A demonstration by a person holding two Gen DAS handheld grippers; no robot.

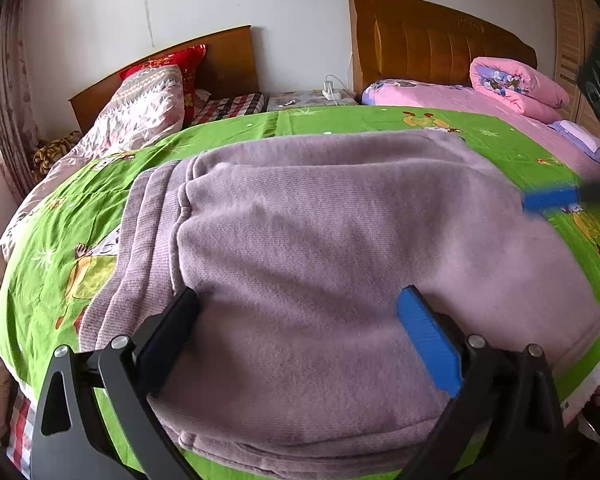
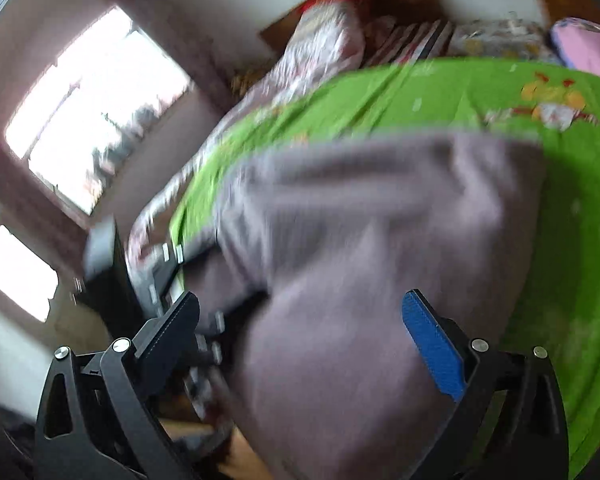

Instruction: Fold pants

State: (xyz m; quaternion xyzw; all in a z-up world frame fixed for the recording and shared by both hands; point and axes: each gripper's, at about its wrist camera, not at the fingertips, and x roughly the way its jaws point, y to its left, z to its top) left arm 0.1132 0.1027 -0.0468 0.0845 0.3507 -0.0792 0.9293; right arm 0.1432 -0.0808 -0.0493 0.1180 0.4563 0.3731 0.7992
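Note:
The mauve knit pants [image 1: 332,248] lie folded in several layers on the green cartoon-print sheet [image 1: 260,124]. My left gripper [image 1: 298,312] is open, its black and blue fingers spread over the near edge of the pants, holding nothing. My right gripper [image 2: 300,316] is open and empty above the pants [image 2: 360,240] in a motion-blurred view. One of its blue fingers [image 1: 552,200] shows at the right edge of the left wrist view, over the pants' right side. The left gripper's body [image 2: 112,264] shows blurred at the left in the right wrist view.
A bed with a pink quilt [image 1: 516,84] and wooden headboard [image 1: 432,40] stands at the back right. A bed with patterned bedding [image 1: 140,112] and a red pillow stands at the back left. A window [image 2: 92,108] is to the left.

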